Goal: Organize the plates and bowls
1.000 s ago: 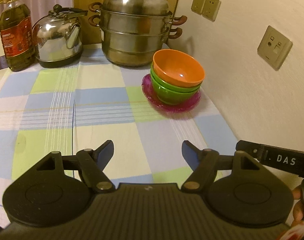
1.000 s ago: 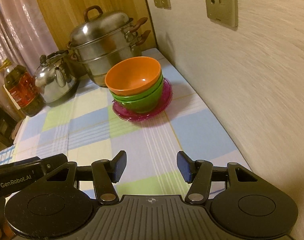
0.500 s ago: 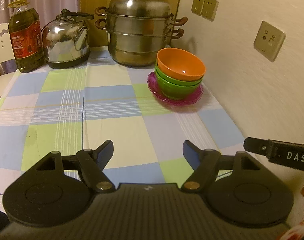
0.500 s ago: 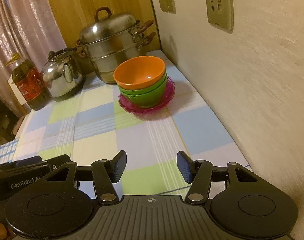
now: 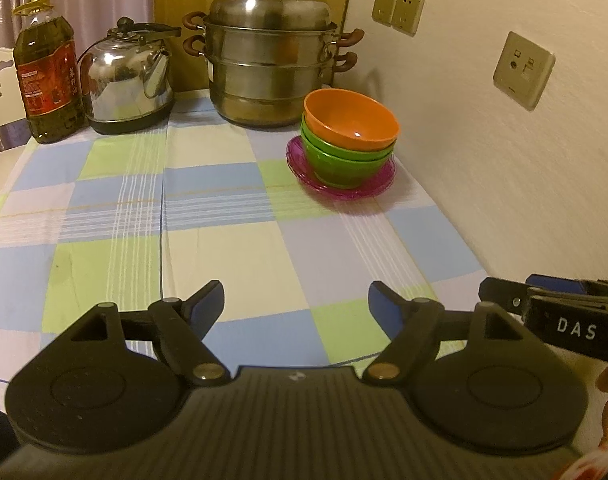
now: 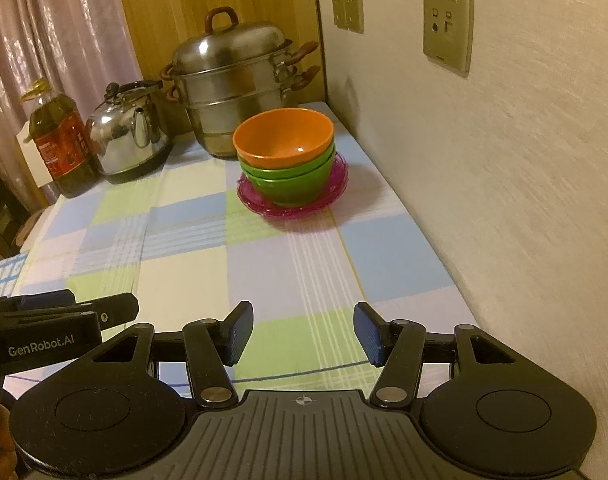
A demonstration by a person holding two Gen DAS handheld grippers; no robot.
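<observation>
Black grippers, blue-padded fingers [image 6: 240, 334]

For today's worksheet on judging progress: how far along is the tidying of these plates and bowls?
Done: orange bowl nests in green bowls on the magenta plate. In hand: nothing; left gripper, jaws just widening, and right gripper are open and empty. Left: nothing loose visible.
</observation>
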